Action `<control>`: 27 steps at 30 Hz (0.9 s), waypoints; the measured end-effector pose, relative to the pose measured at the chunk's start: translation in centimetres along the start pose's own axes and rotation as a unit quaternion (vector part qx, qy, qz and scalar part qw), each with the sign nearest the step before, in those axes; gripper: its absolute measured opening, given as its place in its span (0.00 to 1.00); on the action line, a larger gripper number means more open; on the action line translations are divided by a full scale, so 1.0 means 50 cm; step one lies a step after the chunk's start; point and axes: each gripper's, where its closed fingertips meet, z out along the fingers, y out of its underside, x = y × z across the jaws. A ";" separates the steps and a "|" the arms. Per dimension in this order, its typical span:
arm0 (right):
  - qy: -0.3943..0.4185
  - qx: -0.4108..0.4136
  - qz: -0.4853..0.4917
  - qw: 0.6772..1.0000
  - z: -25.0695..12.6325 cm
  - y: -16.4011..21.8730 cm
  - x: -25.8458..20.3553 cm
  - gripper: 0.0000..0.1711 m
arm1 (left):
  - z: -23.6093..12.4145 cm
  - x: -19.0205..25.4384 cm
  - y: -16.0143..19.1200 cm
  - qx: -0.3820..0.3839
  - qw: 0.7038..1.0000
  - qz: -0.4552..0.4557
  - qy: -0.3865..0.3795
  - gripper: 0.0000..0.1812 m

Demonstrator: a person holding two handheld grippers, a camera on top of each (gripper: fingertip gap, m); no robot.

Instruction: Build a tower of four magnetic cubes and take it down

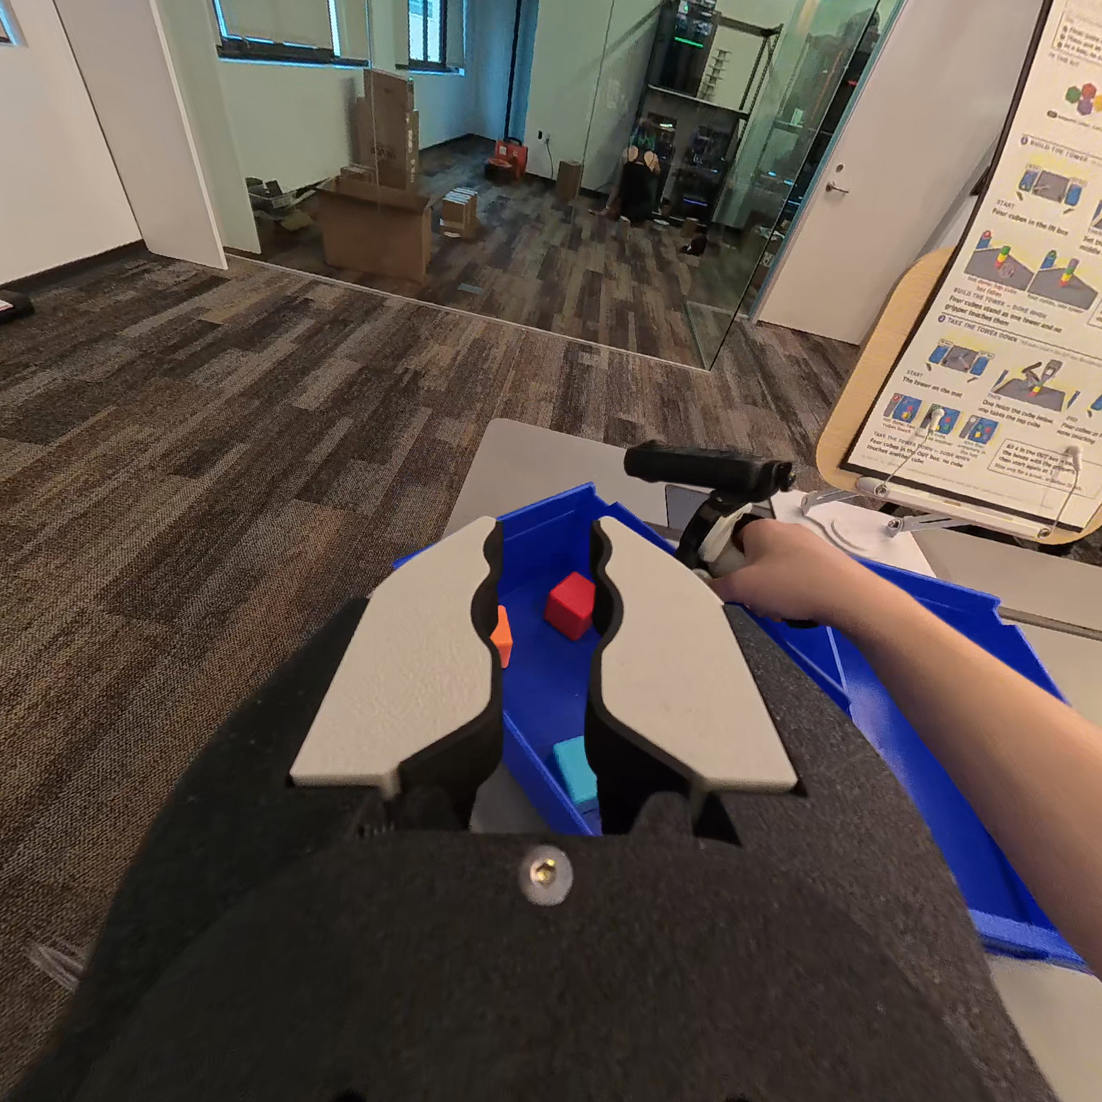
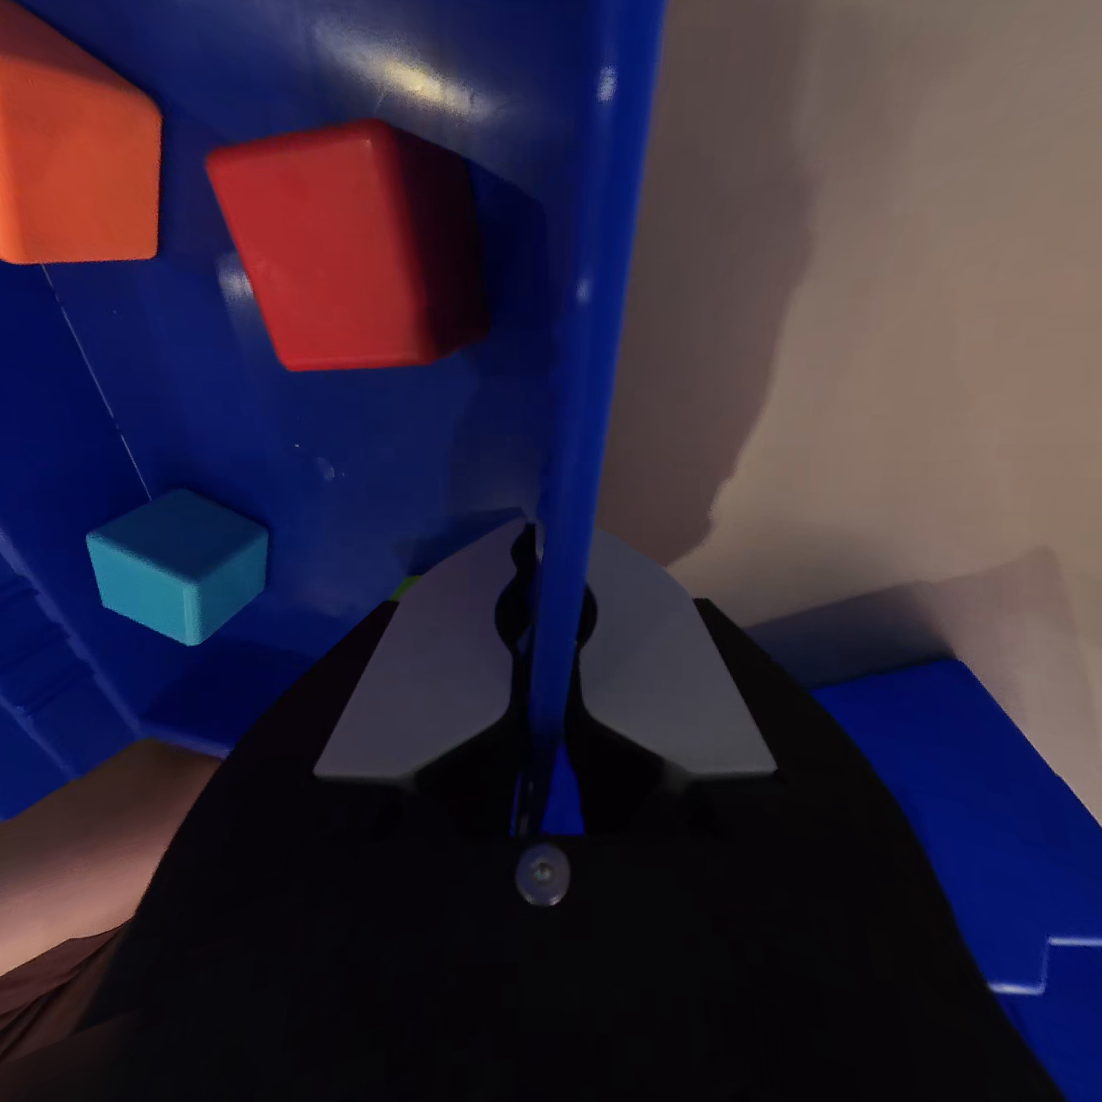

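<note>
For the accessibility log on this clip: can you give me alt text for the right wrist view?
The right tongs are clamped on the side wall of a blue plastic bin, one finger inside and one outside. On the bin floor lie a red cube, an orange cube and a smaller-looking teal cube, apart from each other.

An office-like room: patterned brown carpet tiles (image 1: 238, 477), a glass partition wall (image 1: 596, 209), stacked brown cardboard boxes (image 1: 381, 197) behind it, a dark equipment rack (image 1: 703, 119), a white door (image 1: 894, 179).

Bin wall (image 2: 587, 298) wedged between right claw (image 2: 551, 536) fingers — red cube (image 2: 340, 250) near wall, blue floor around open.
</note>
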 end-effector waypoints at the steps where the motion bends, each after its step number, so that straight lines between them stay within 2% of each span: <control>1: 0.000 0.002 -0.003 1.000 0.004 0.001 0.000 0.07 | 0.001 0.001 0.000 0.000 1.000 0.000 0.001 0.15; 3: -0.008 0.022 -0.009 1.000 0.001 -0.006 0.000 0.08 | 0.002 0.004 0.002 -0.003 1.000 0.001 0.003 0.15; 5: -0.026 0.082 -0.011 0.996 -0.032 -0.023 0.000 0.08 | 0.004 0.006 0.008 -0.012 1.000 0.004 0.008 0.15; 7: -0.029 0.175 -0.020 0.984 -0.106 -0.040 0.008 0.14 | 0.008 0.006 0.018 -0.027 1.000 0.004 0.011 0.17; 9: 0.007 0.260 -0.033 0.965 -0.197 -0.014 0.035 0.21 | 0.010 0.003 0.024 -0.034 0.999 0.002 0.011 0.18; 12: 0.124 0.294 -0.007 0.948 -0.282 0.128 0.144 0.34 | 0.010 0.001 0.026 -0.036 0.999 -0.003 0.013 0.19; 13: 0.169 0.284 0.023 0.944 -0.292 0.194 0.197 0.41 | 0.010 0.002 0.025 -0.035 0.999 -0.006 0.014 0.19; 15: 0.234 0.246 0.110 0.934 -0.286 0.337 0.303 0.44 | 0.011 0.010 0.024 -0.036 0.999 -0.008 0.021 0.19; 17: 0.237 0.217 0.189 0.928 -0.249 0.449 0.370 0.44 | 0.013 0.021 0.021 -0.034 0.999 -0.001 0.024 0.19; 19: 0.203 0.188 0.230 0.933 -0.192 0.516 0.399 0.44 | 0.016 0.035 0.017 -0.034 0.999 0.009 0.024 0.19; 22: 0.135 0.137 0.227 0.955 -0.110 0.555 0.394 0.38 | 0.022 0.057 0.019 -0.044 0.998 0.035 0.020 0.19; 25: 0.054 0.109 0.225 0.967 -0.071 0.570 0.379 0.12 | 0.026 0.076 0.022 -0.052 0.997 0.055 0.015 0.19; 27: 0.047 0.106 0.231 0.966 -0.075 0.589 0.404 0.06 | 0.026 0.090 0.023 -0.054 0.996 0.063 0.019 0.19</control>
